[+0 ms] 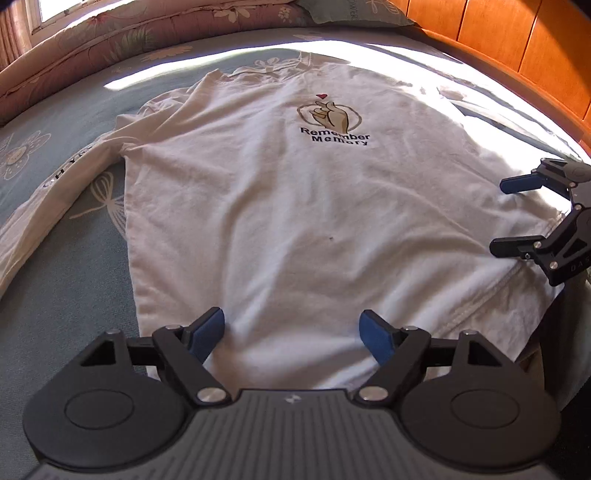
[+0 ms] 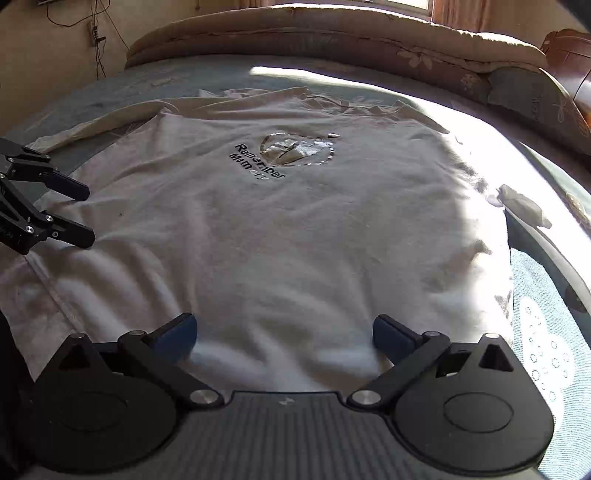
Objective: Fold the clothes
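- White shirt point(image 1: 295, 206) lies spread flat on the blue bedsheet point(image 1: 55, 295), print side up, one long sleeve point(image 1: 62, 192) trailing off to the side.
- Left gripper point(image 1: 293, 334) hangs over the hem, jaws spread wide, nothing between them.
- Right gripper point(image 2: 284, 336) is wide too, empty over the cloth.
- Rolled quilt point(image 2: 332, 33) along the far edge.

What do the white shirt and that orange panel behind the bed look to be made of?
The white shirt looks like soft matte cotton knit: it wrinkles loosely and has stitched hems. The orange panel looks like varnished wood, judging by its plank seams and slight sheen, though it may be laminate.
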Available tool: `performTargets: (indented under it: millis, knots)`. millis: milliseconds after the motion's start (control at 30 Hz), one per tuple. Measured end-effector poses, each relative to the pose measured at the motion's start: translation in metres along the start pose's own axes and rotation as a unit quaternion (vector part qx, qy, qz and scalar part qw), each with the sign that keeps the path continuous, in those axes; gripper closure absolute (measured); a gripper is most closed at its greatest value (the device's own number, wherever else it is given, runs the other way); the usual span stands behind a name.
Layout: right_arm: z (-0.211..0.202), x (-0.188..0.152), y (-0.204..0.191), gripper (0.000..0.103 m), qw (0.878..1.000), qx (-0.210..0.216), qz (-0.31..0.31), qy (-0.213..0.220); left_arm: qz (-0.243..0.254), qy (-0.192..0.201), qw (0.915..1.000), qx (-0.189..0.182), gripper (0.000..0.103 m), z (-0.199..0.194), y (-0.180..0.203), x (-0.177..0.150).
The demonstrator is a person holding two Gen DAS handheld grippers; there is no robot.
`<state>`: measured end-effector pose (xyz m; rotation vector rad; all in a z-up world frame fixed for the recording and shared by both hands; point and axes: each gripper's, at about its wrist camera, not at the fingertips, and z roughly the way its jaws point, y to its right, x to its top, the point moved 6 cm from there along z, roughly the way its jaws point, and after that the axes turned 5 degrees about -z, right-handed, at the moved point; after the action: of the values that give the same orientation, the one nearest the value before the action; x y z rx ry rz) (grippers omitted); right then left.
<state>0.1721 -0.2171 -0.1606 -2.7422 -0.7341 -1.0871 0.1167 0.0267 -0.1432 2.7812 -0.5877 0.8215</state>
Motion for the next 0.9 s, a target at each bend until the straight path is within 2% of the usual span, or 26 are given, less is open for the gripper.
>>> performTargets:
  millis: [100,133,200,233,333,433,500,567,667,800,900]
  knots:
    - [-0.017,-0.02,0.0,0.0,1.0,-0.001,0.018,0.01,-0.024,-0.033,0.9991,-0.006,0.018,-0.014,0.001,-0.019]
    - [-0.019,-0.022,0.002,0.0,1.0,0.0,0.029,0.011,-0.015,-0.058,0.9982,-0.007,0.018,-0.015,0.003,-0.019]
    - [-0.019,-0.023,0.002,0.0,0.999,-0.004,0.036,0.013,0.003,-0.067,0.9977,0.006,0.018,-0.016,0.008,-0.007]
    - [-0.018,-0.023,0.001,0.0,0.999,-0.008,0.036,0.014,0.011,-0.054,0.9985,0.008,0.018,-0.017,0.011,0.002]
    - [-0.016,-0.02,-0.002,0.0,0.999,-0.021,0.035,0.007,0.01,-0.016,0.9997,-0.016,0.018,-0.009,0.024,0.033]
    - [-0.019,-0.017,0.002,0.0,0.999,-0.015,0.044,-0.005,-0.009,0.002,0.9994,-0.033,0.018,0.01,0.036,0.057]
    - [-0.029,-0.015,0.013,0.0,0.998,-0.029,0.061,0.013,-0.031,0.004,0.9987,-0.039,0.018,0.027,0.041,0.065]
    - [-0.036,-0.017,0.028,0.0,0.995,-0.048,0.08,0.026,-0.056,-0.009,0.9977,-0.038,0.017,0.043,0.044,0.064]
    - [-0.034,-0.038,0.053,0.0,0.99,-0.049,0.131,-0.013,-0.058,0.007,0.998,-0.023,0.014,0.042,0.048,0.057]
    - [-0.054,-0.062,0.055,0.0,0.992,-0.029,0.124,-0.013,-0.075,0.005,0.9966,-0.033,0.013,0.031,0.042,0.048]
    - [-0.059,-0.05,0.057,0.0,0.992,-0.021,0.127,-0.015,-0.096,-0.005,0.9947,-0.038,0.013,0.027,0.038,0.055]
